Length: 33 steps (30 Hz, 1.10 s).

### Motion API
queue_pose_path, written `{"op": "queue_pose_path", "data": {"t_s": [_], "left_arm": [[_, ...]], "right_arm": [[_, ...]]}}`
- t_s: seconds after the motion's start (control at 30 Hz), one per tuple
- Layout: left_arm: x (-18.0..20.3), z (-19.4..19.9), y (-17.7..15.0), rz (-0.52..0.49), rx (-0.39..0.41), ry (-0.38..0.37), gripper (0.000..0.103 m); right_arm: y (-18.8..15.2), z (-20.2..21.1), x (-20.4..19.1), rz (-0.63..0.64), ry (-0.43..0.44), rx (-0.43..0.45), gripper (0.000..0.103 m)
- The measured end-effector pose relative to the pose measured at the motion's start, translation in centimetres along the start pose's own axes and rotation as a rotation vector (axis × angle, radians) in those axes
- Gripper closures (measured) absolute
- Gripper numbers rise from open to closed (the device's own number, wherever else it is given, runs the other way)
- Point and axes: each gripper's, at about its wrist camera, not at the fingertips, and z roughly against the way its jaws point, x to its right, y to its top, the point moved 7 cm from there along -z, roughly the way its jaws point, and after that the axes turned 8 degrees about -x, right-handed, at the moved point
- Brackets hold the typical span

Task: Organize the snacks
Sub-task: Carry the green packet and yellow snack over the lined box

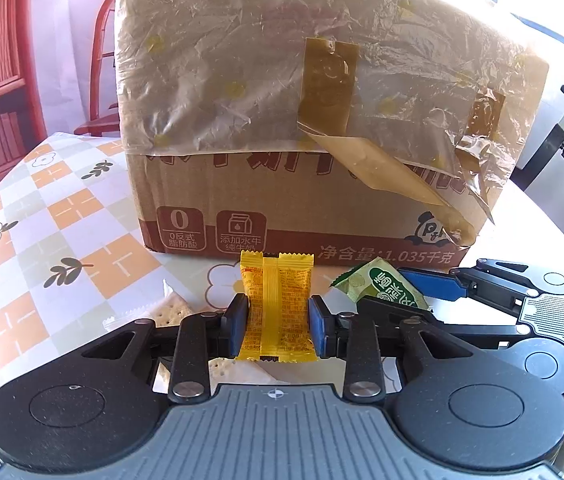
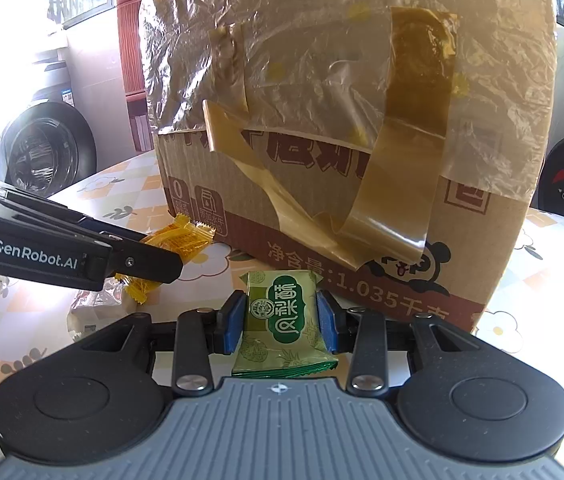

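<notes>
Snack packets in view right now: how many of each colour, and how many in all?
Yellow packet, between the left gripper's fingers: 1
Green packet, between the right gripper's fingers: 1
Clear cracker packet, on the table: 1
Total: 3

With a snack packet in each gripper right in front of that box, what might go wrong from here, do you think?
1. The left gripper pinches the yellow packet only by its edges, so the packet may slip or buckle.
2. Loose tape hangs off the cardboard box near the green packet in the right gripper and might snag it.
3. The grippers sit close together and may bump.
</notes>
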Motion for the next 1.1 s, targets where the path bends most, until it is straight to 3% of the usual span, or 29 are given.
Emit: {"op": "queue_pose_path", "data": {"t_s": [0.37, 0.67, 0.87, 1.1], "left_arm": [[-1.9, 2.8, 0.1, 0.028, 0.028, -0.033, 0.069], [-4.9, 6.6, -0.3, 0.051, 0.082, -0.02, 0.069], [-7.7, 10.4, 0.6, 0.068, 0.152, -0.02, 0.069], [-9.4, 14.9, 5.6, 0.053, 0.288, -0.002, 0.069]], "right_arm": [[0.0, 0.9, -0.6, 0.001, 0.038, 0.036, 0.063], [0.4, 2.7, -3.0, 0.087, 0.062, 0.071, 0.063], [2.5, 5.3, -5.5, 0.121, 0.061, 0.154, 0.063], [7.8, 9.2, -6.9, 0.107, 0.094, 0.311, 0.063]]}}
